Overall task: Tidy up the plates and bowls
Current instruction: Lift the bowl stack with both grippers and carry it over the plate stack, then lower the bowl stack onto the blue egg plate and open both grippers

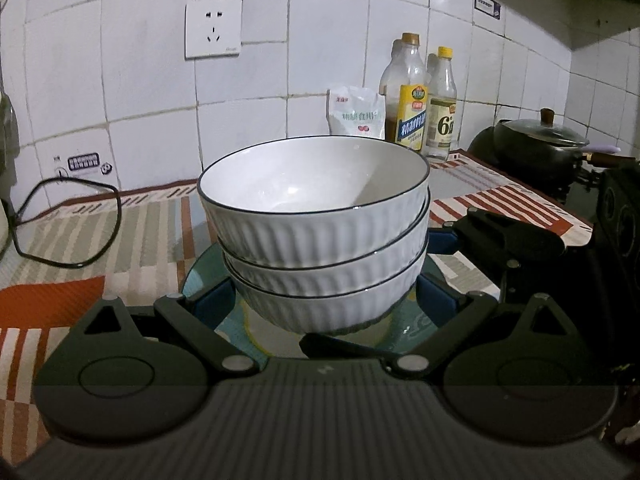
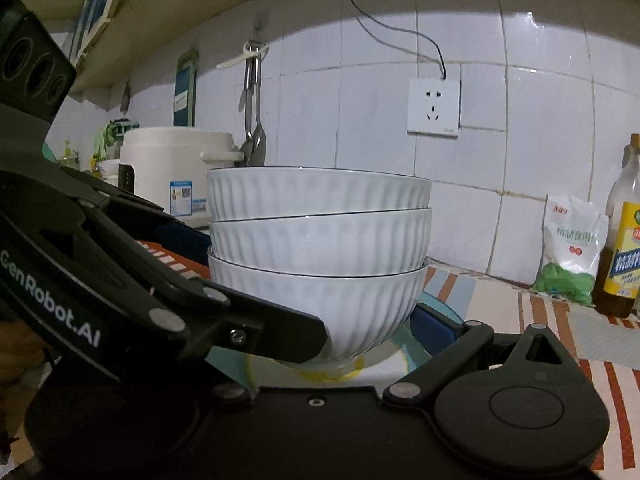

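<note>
Three white ribbed bowls (image 1: 316,216) (image 2: 320,240) are stacked on a teal patterned plate (image 1: 198,276) (image 2: 394,360) on the striped mat. My left gripper (image 1: 324,304) is open wide, and its blue pads (image 1: 212,304) flank the lowest bowl; I cannot tell whether they touch it. My right gripper (image 2: 320,332) comes in from the side, also spread wide around the stack's base. Its right finger (image 2: 432,328) is beside the lowest bowl. A finger of the left gripper (image 2: 280,332) crosses in front and hides its left finger. In the left wrist view, the right gripper's body (image 1: 504,236) lies to the right of the bowls.
Oil and vinegar bottles (image 1: 412,112) and a salt bag (image 1: 356,114) stand by the tiled wall behind the stack. A lidded black wok (image 1: 540,140) is at the right and a black cable (image 1: 68,224) at the left. A white rice cooker (image 2: 172,168) and a hanging ladle (image 2: 254,120) are further along.
</note>
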